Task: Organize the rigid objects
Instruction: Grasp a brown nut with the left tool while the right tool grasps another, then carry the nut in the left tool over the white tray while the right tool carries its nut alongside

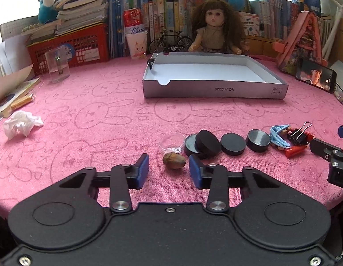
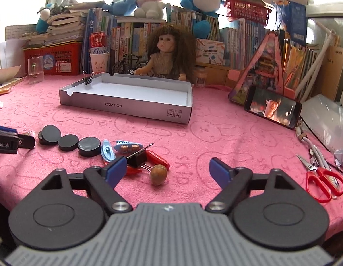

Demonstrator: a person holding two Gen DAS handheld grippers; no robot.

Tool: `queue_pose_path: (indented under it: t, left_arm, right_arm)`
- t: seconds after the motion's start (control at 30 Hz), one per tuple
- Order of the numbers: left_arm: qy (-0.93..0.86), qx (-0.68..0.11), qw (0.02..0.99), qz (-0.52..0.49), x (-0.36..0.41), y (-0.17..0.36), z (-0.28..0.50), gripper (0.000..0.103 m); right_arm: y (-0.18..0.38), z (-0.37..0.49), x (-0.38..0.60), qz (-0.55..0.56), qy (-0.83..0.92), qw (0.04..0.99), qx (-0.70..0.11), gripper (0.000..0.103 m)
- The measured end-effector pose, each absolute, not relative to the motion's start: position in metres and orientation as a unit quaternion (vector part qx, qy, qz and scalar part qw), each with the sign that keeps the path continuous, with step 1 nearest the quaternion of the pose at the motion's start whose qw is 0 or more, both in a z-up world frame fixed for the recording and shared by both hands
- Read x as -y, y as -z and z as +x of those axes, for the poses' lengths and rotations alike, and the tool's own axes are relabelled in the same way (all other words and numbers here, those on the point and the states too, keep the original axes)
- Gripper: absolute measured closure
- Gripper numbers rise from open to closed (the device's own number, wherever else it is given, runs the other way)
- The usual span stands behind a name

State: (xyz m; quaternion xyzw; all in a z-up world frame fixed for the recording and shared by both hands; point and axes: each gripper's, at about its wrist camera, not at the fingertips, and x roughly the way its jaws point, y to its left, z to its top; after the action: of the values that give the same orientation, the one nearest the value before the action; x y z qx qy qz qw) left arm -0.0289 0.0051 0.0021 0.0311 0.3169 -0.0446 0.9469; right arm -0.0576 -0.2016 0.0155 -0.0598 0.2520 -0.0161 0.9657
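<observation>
A grey cardboard tray (image 1: 213,89) lies open on the pink cloth, with a black binder clip (image 1: 152,63) on its left wall; it also shows in the right wrist view (image 2: 131,107). My left gripper (image 1: 169,168) is open, with a brown nut (image 1: 174,160) lying between its fingertips. Past it sit a clear dome (image 1: 172,143) and several black discs (image 1: 208,143). My right gripper (image 2: 168,169) is open, with another brown nut (image 2: 158,174) just left of its middle. A black binder clip (image 2: 138,157), red clips (image 2: 159,158) and blue hair clips (image 2: 127,145) lie by its left finger.
A doll (image 1: 212,27), toy bicycle (image 1: 170,41), paper cup (image 1: 137,44) and books line the back. A phone (image 2: 272,107) leans at the right, red scissors (image 2: 322,180) lie at the right edge. A crumpled tissue (image 1: 20,124) and clear stand (image 1: 57,65) are at the left.
</observation>
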Motion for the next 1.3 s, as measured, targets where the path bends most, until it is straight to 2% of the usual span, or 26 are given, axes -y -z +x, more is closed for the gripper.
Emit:
queue_pose_path:
  t: [0.03,0.07,0.13,0.3,0.43,0.6,0.7,0.83,1.07,1.3]
  left_arm:
    - [0.046,-0.316,0.947,0.031,-0.005,-0.002,-0.029,0.077]
    - [0.048,-0.316,0.947,0.029,-0.004,-0.002,-0.029,0.081]
    - [0.051,-0.314,0.948,0.025,-0.005,-0.003,-0.03,0.081]
    - [0.052,-0.314,0.948,0.022,-0.005,-0.003,-0.03,0.081]
    - [0.051,-0.321,0.946,0.018,-0.007,0.0,-0.026,0.076]
    - [0.052,-0.314,0.948,0.024,-0.005,0.003,-0.025,0.078]
    - [0.055,-0.315,0.947,0.021,-0.005,0.003,-0.025,0.081]
    - [0.077,-0.322,0.944,0.002,-0.005,-0.005,-0.027,0.081]
    - [0.109,-0.279,0.954,0.025,0.013,-0.025,-0.034,0.081]
    - [0.106,-0.29,0.951,0.001,0.012,-0.039,0.001,0.081]
  right_arm:
    - [-0.015,-0.057,0.201,-0.059,0.019,0.966,-0.252,0.03]
    - [-0.014,-0.058,0.202,-0.053,0.023,0.966,-0.252,0.034]
    - [-0.013,-0.059,0.204,-0.043,0.029,0.967,-0.248,0.048]
    - [-0.011,-0.059,0.203,-0.045,0.031,0.968,-0.247,0.067]
    - [-0.008,-0.059,0.201,-0.04,0.023,0.968,-0.246,0.068]
    - [-0.003,-0.055,0.196,-0.038,0.011,0.966,-0.256,0.069]
    - [0.001,-0.053,0.196,-0.031,0.009,0.963,-0.267,0.08]
    - [-0.005,-0.057,0.194,-0.034,0.001,0.966,-0.257,0.08]
    - [-0.024,-0.05,0.199,-0.004,-0.002,0.971,-0.241,0.08]
    - [-0.039,-0.022,0.2,0.01,-0.001,0.975,-0.222,0.08]
